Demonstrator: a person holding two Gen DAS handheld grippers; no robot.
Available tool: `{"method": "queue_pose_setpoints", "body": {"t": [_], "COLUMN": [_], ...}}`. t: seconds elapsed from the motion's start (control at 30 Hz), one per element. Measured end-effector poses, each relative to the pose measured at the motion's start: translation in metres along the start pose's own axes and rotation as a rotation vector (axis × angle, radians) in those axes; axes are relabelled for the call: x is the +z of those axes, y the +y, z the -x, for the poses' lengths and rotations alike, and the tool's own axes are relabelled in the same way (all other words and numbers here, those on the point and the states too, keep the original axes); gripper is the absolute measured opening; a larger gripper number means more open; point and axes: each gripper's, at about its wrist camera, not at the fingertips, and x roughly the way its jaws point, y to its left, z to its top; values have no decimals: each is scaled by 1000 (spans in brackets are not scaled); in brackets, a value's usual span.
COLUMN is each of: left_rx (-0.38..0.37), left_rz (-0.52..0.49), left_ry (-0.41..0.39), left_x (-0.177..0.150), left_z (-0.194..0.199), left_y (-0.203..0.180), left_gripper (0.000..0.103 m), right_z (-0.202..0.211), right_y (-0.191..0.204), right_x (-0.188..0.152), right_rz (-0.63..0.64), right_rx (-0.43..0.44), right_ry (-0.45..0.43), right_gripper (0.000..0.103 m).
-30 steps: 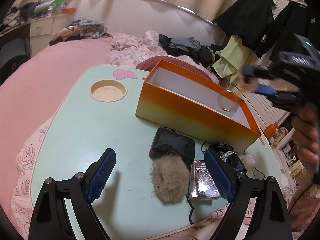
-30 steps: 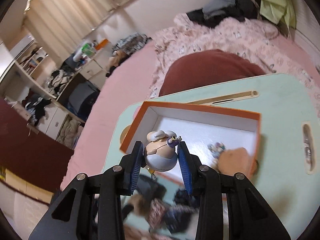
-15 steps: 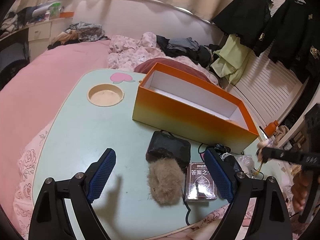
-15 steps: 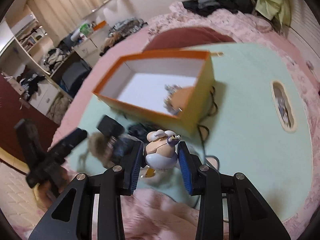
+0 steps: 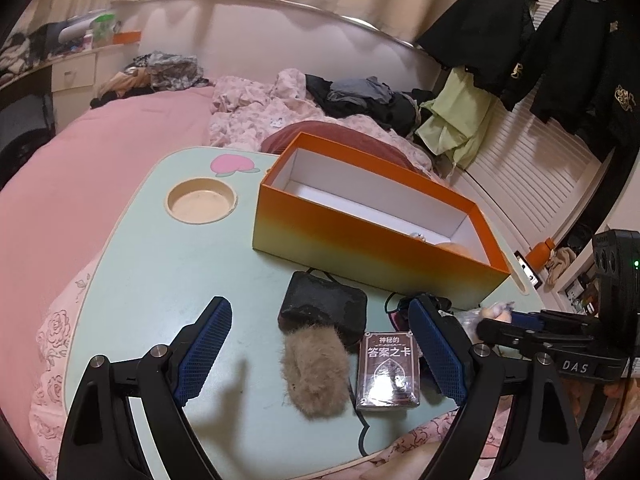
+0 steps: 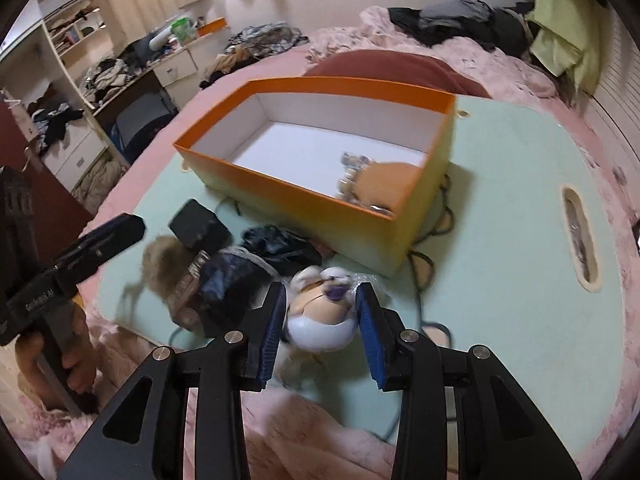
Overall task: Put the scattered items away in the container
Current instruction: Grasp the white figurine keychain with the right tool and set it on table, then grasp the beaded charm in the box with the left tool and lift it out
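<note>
An orange box (image 5: 360, 256) (image 6: 304, 204) stands on the mint table (image 5: 160, 264), with a tan round item (image 6: 384, 178) inside. My left gripper (image 5: 320, 344) is open above a furry brown scrunchie (image 5: 314, 372), a card deck (image 5: 388, 368) and a black pouch (image 5: 324, 308). My right gripper (image 6: 322, 320) is shut on a small round figurine (image 6: 324, 312) near the table's front edge, beside the box. It also shows in the left wrist view (image 5: 496, 312).
Black cables (image 6: 424, 264) and dark crumpled items (image 6: 276, 248) lie by the box. A round cup recess (image 5: 201, 200) sits at the table's far left, a slot (image 6: 580, 236) at its right. Pink bedding surrounds the table.
My right gripper has moved with the figurine from above the box down and back to the table's front edge. The left gripper has barely moved.
</note>
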Motion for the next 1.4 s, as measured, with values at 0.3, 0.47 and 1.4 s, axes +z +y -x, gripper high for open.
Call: {"method": "queue_pose_setpoints", "body": {"t": [0.3, 0.47, 1.4], "left_rx": [-88, -243, -113], "left_rz": [-95, -93, 60], "left_ry": [37, 130, 559], "left_x": [36, 80, 89], "left_z": [-6, -38, -190], "left_y": [-33, -67, -98], "left_gripper": [90, 90, 17], "right_z": [-1, 20, 35], "right_y": [-21, -29, -31], "right_x": [1, -4, -11], "right_rz": [-145, -172, -215], "right_rx": [184, 219, 272], "right_ry": [-32, -106, -140], "right_gripper": [43, 48, 48]}}
